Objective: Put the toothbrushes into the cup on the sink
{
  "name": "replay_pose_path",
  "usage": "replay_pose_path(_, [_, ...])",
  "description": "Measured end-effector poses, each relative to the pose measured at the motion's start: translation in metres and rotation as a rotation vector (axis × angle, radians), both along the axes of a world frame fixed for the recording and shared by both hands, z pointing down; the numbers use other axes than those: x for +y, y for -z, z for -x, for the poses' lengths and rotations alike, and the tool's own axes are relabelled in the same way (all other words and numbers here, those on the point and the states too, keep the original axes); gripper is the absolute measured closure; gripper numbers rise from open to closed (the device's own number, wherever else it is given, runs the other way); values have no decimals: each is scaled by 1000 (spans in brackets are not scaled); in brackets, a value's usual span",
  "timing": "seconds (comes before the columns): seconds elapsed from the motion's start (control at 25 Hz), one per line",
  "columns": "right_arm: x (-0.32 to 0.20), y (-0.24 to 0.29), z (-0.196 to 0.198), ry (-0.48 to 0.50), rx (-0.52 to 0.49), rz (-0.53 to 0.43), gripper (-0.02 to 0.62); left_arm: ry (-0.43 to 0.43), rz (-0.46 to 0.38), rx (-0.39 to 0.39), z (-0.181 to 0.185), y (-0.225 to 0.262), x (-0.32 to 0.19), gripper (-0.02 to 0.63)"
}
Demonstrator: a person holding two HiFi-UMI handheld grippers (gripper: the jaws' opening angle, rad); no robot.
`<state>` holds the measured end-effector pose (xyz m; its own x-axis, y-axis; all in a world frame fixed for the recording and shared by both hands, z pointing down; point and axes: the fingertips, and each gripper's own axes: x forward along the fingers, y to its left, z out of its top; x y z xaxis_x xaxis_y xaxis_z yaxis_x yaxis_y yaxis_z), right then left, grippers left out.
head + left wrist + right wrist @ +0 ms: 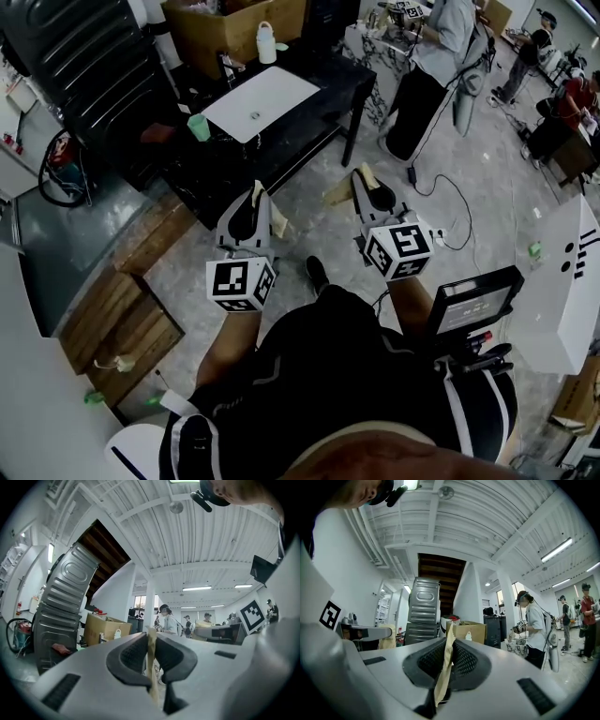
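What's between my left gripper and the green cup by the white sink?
Head view: only the glossy black counter's bare top and front edge lie between the left gripper, shut on a tan strip, and the small green cup. Nothing stands there.

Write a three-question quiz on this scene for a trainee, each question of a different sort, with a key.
1. True or false: the left gripper hangs over the white sink.
2. What is between the jaws of the right gripper? A: a beige strip. B: a white bottle. C: nothing.
3. Fill in: in the head view, the green cup stands at the sink's ___ corner.

Key: 1 false; the left gripper is over the floor, short of the black table. 2 A. 3 left.
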<state>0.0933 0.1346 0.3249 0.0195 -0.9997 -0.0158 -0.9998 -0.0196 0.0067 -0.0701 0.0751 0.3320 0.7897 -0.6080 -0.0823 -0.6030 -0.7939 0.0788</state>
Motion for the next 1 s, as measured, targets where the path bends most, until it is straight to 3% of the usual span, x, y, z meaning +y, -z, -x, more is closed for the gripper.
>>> replay_pose_path(0.44, [-91,8,-1,128,8,-29,561,129,-17,-8,2,8,-71,565])
replay_pose_path(1.0, [-200,2,-50,196,-53,-32,561,184,-2,-51,-47,3,-170,565])
